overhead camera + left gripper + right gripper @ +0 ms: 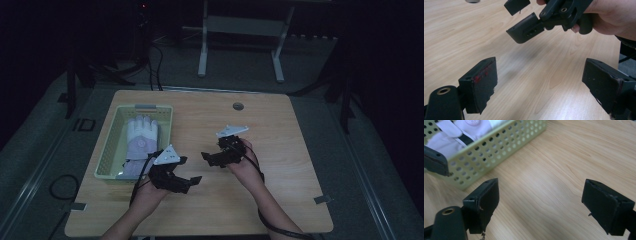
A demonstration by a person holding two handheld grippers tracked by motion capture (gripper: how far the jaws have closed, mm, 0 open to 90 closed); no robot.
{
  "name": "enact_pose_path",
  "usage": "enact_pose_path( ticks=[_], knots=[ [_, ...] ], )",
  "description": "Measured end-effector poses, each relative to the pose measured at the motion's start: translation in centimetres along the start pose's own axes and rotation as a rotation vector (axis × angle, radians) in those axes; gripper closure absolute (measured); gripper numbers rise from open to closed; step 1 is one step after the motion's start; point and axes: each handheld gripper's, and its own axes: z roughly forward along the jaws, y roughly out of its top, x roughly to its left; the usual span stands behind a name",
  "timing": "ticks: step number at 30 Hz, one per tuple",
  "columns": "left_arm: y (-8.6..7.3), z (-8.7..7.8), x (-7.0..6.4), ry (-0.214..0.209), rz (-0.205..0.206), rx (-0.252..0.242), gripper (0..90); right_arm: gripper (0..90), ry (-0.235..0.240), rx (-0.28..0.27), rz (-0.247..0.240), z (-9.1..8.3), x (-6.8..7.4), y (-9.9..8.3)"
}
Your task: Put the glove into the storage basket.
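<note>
A: Dim room, dark floor around a light wooden table (pixel 260 115); a grey stand sits on the floor past the far edge.

B: Noted. Basket position?

A: Pale green perforated basket (pixel 107 155) lies along the table's left edge, running from near the far left corner toward the middle. A white glove (pixel 141 135) lies flat inside it, fingers pointing to the far edge. In the right gripper view the basket wall (pixel 496 152) sits at upper left with white fabric behind the holes.

B: Left gripper?

A: Left gripper (pixel 187 181) hovers over bare wood just right of the basket's near end, jaws spread wide, nothing between them.

B: Right gripper?

A: Right gripper (pixel 207 157) is held near the table's centre, pointing left toward the other one, close but apart. Jaws spread, empty. The left gripper view shows it (pixel 520 18) above the wood, held in a hand (pixel 606 20).
</note>
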Motion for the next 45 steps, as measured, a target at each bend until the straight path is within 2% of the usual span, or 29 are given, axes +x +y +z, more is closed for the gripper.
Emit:
enact_pose_path(
  ticks=[5, 11, 17, 24, 28, 31, 40, 45],
  knots=[
    [-0.3, 1.2, -0.7, -0.016, 0.011, 0.011, 13.2, 14.4, -0.007, -0.003, 0.013, -0.7, -0.8, -1.3],
    [-0.7, 2.5, -1.2, -0.035, 0.017, 0.026, 13.2, 14.3, -0.003, 0.001, -0.003, -1.1, -1.4, -2.9],
    [-1.6, 3.9, -1.8, -0.058, 0.025, 0.041, 13.2, 14.3, -0.006, 0.009, -0.002, -1.3, -2.2, -4.8],
    [-2.6, 5.4, -2.1, -0.078, 0.027, 0.069, 13.2, 14.2, 0.003, 0.030, -0.008, -1.0, -2.4, -6.5],
    [-3.2, 6.0, -2.2, -0.073, 0.035, 0.069, 13.2, 14.1, 0.026, 0.031, -0.048, -0.9, -2.4, -7.3],
    [-3.7, 6.4, -2.2, -0.078, 0.023, 0.065, 13.2, 14.1, 0.028, 0.030, -0.068, -1.0, -2.3, -7.7],
    [-4.4, 6.9, -2.9, -0.086, 0.048, 0.065, 13.2, 14.1, 0.051, 0.017, -0.056, -1.1, -2.5, -9.4],
    [-4.6, 6.8, -3.0, -0.093, 0.041, 0.050, 13.2, 14.0, 0.048, 0.006, -0.044, -1.4, -3.0, -10.0]
  ],
)
